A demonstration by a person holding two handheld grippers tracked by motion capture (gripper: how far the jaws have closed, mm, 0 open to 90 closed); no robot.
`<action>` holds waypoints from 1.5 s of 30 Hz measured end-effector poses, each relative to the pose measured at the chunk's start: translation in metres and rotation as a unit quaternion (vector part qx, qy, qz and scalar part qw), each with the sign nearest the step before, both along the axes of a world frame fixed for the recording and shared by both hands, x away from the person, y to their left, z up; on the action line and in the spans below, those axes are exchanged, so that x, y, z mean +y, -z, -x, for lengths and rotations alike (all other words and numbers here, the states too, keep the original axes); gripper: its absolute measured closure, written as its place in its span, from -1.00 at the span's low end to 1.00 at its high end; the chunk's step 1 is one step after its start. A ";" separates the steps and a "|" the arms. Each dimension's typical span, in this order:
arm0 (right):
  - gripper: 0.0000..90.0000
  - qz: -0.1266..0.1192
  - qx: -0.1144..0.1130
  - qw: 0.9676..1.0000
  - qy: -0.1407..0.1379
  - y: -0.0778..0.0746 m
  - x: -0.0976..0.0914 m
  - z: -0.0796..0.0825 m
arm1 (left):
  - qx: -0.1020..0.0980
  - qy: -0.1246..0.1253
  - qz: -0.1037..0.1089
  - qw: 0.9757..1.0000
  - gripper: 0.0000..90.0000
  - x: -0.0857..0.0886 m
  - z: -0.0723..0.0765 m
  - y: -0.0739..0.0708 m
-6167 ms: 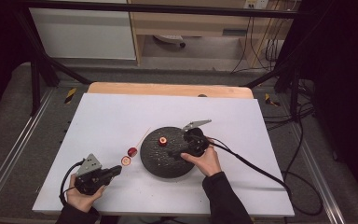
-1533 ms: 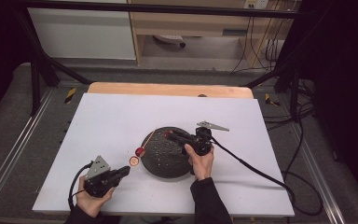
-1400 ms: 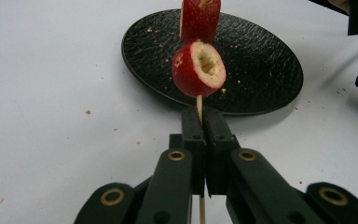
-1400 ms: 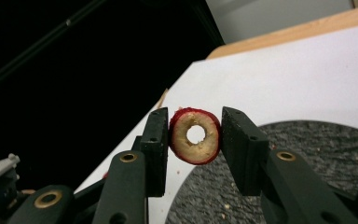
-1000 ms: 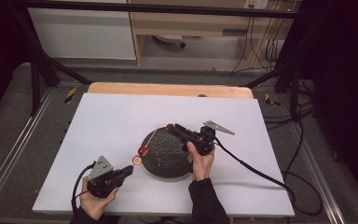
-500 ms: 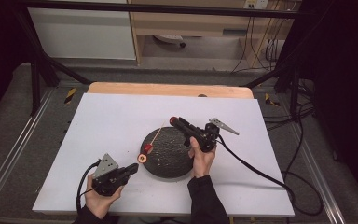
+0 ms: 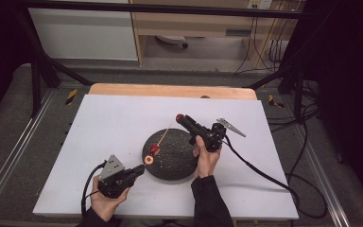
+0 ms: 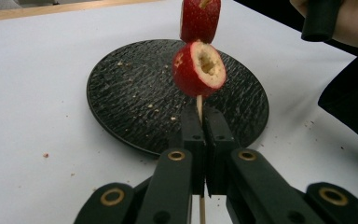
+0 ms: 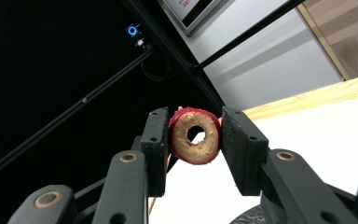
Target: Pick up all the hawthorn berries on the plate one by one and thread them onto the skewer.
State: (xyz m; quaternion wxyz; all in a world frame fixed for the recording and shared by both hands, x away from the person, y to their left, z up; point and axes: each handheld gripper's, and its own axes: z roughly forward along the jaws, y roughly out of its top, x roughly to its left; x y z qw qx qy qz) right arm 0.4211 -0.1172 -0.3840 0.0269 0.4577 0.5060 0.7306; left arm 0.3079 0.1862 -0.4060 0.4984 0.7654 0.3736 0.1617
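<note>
- High view: the plate is seen at the table's centre. The left gripper, at seven o'clock of the plate, is closed on a thin skewer. The skewer slants up toward one o'clock, with two fruit pieces threaded near its lower end. The right gripper, at one o'clock above the plate, is clamped on a red ring at the skewer's upper end.
- Left gripper view: the jaws are shut on the skewer; a cored piece is seen just above them, another piece at twelve o'clock.
- Right gripper view: the ring is pinched between both pads, its hole facing the camera.
</note>
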 end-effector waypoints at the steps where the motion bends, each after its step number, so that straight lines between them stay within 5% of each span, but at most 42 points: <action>1: 0.41 -0.001 0.001 1.000 0.001 0.000 0.000 0.000 | 0.001 0.001 0.001 1.000 0.96 -0.002 0.000 0.000; 18: 0.41 -0.032 -0.013 0.999 0.013 -0.002 -0.003 -0.004 | 0.001 0.010 0.006 1.000 0.96 -0.021 -0.002 -0.004; 45: 0.41 -0.032 -0.016 0.999 0.008 0.002 0.001 -0.001 | 0.016 -0.003 0.032 0.999 0.96 -0.028 -0.005 -0.005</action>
